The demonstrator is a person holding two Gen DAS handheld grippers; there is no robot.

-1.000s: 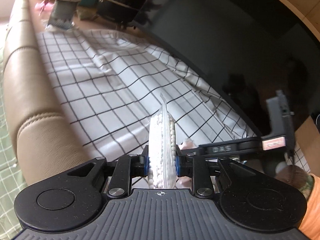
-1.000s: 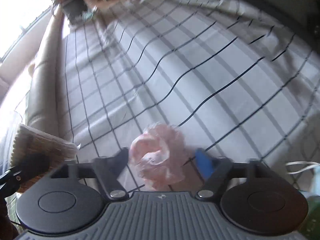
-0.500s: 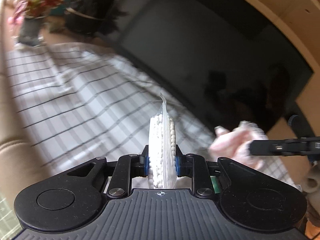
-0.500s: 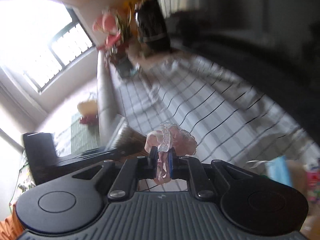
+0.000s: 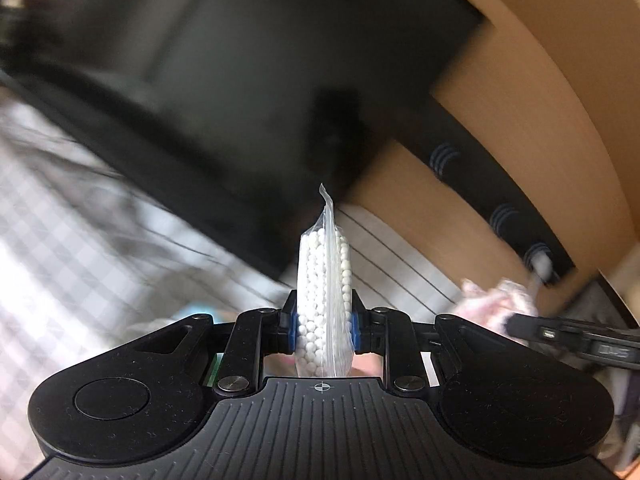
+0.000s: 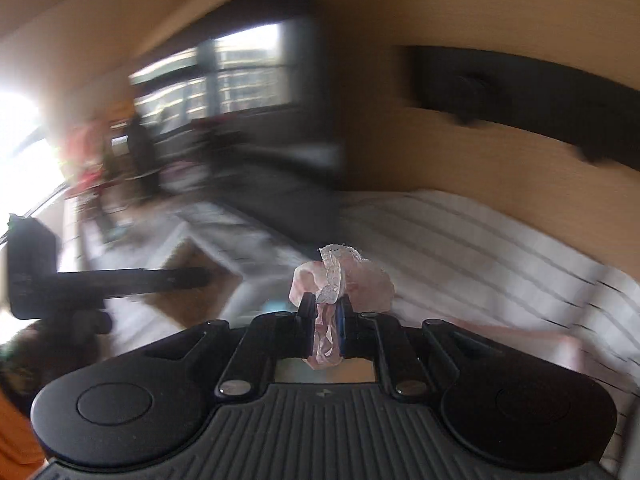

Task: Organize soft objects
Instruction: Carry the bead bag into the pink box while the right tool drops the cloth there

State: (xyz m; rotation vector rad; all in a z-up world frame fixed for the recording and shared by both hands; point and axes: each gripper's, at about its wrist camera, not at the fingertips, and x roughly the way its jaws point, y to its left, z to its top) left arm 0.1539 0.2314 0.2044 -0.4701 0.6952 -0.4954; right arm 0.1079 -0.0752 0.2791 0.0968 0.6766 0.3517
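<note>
White checked cloth (image 5: pixel 60 248) spread below, blurry. Big dark screen (image 5: pixel 248 92) behind, tan wood wall (image 5: pixel 532 92) with a black strip (image 6: pixel 520 80). Bright window (image 6: pixel 240 76) far left, smeared. Left claw (image 5: pixel 324 320) squeezed tight on a clear bag of little white balls (image 5: pixel 324 292), standing upright. Right claw (image 6: pixel 325 322) pinched on a pink lacy scrunchie (image 6: pixel 340 284), held up over the cloth. Hard to make out the rest; all too blurry.
</note>
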